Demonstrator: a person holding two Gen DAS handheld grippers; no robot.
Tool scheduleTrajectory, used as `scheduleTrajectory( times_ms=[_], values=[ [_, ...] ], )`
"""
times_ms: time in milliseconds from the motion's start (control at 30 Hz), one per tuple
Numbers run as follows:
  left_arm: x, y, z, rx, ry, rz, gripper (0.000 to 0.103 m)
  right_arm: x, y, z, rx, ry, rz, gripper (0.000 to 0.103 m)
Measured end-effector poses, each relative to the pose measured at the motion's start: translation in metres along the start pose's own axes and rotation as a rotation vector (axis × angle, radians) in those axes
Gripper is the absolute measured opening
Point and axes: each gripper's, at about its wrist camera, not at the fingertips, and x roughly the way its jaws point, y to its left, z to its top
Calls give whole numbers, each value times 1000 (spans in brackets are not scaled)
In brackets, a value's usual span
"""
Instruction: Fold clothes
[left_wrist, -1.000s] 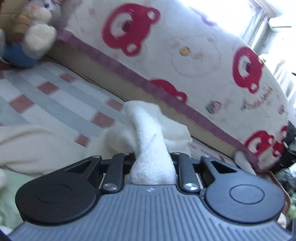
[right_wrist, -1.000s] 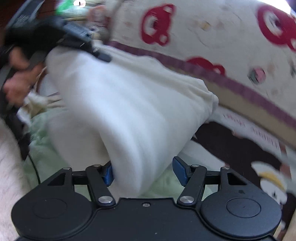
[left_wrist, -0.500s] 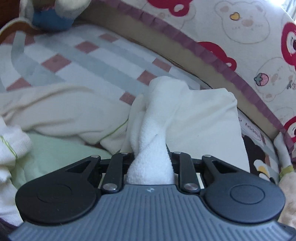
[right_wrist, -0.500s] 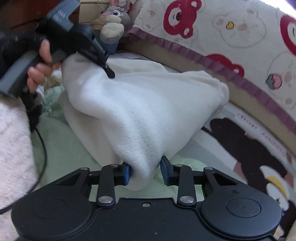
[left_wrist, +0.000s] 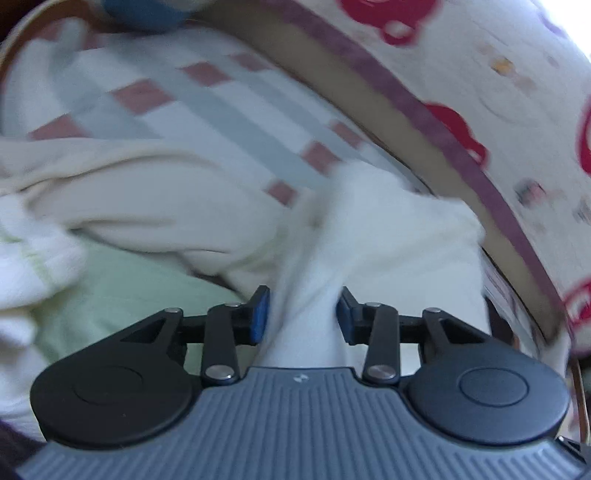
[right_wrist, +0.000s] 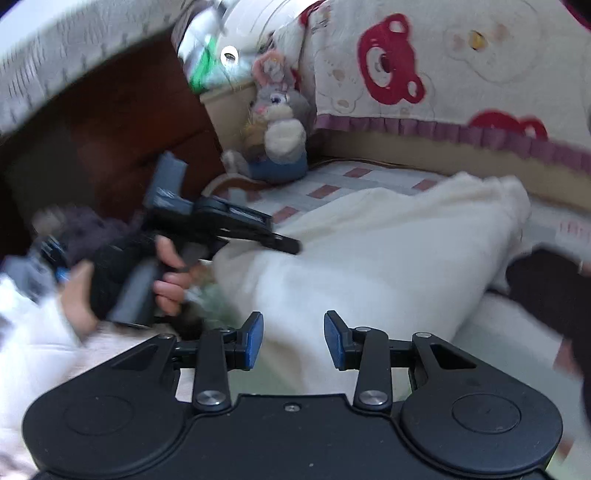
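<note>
Only the right wrist view shows the person's hand (right_wrist: 122, 280) gripping the left gripper (right_wrist: 284, 245), whose tip touches the white fleece garment (right_wrist: 369, 258) lying on the checked mattress (right_wrist: 332, 188), and a stuffed rabbit (right_wrist: 279, 133) in the corner. The left wrist view shows a bunched fold of that garment (left_wrist: 306, 295) between its blue pads (left_wrist: 258, 314); the jaws are opening, and blur hides whether the pads touch the cloth. The right gripper (right_wrist: 293, 339) has jaws opening, pads clear of the fleece. A green cloth (left_wrist: 122, 280) lies beneath, partly covered.
</note>
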Motion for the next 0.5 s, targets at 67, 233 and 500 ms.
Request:
scheduleTrajectory(
  times_ms=[67,233,500],
  values=[
    [-4,5,1,-12,-19,5,38,30,12,10,-69,42,-50,43],
    [-13,6,2,14,-77,32,34,96,19,9,14,115,-41,43],
    [-18,-3,5,70,-115,-14,34,125,39,-16,-32,190,24,44]
  ],
)
